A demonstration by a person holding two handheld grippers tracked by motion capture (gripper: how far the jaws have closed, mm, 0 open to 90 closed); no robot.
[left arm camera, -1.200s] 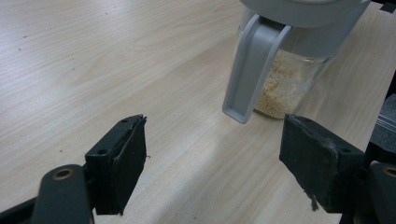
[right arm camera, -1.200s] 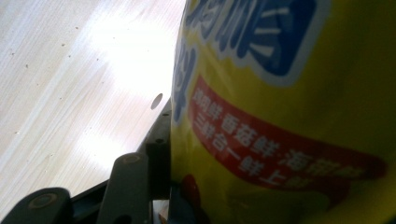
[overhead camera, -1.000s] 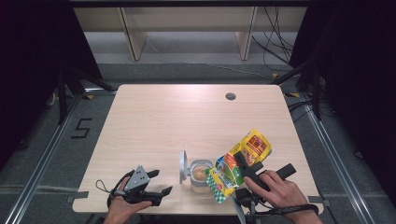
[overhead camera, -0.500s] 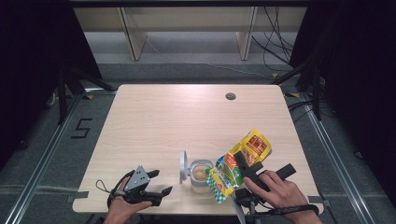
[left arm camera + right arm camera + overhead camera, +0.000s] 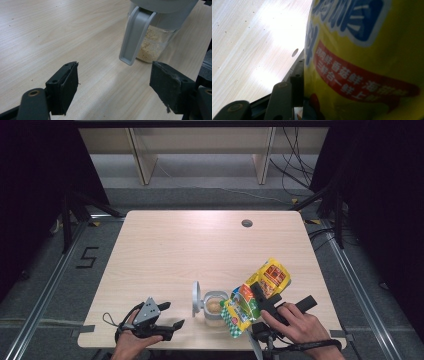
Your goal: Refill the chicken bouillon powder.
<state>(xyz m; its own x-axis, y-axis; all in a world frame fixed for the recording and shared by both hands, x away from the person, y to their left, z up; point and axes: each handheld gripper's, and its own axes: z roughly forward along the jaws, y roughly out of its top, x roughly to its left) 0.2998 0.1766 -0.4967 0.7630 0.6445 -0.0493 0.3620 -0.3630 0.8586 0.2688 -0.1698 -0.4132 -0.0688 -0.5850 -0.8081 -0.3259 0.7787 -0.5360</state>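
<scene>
Granules already sat in the clear jar (image 5: 214,309) near the table's (image 5: 200,250) front edge, its grey lid (image 5: 197,296) swung up on the left side. The right gripper (image 5: 261,295) pinched the yellow packet (image 5: 255,297), one black jaw pressed flat against the printed foil in the right gripper view, and held it tilted with its low end beside the jar's mouth. The left gripper (image 5: 172,325) lay on the table left of the jar, jaws spread with nothing between them.

My worry was spillage: the jar stood unsupported, and a nudge from the packet's corner could have pushed it or tipped it toward the near edge. A tilt too steep might have sent granules over the rim onto the wood.

From the left gripper view I could see the fill level through the jar's (image 5: 155,42) wall and the lid's hanging tab, which the high view hid. The right gripper view gave the packet's (image 5: 367,60) lettering close up.
</scene>
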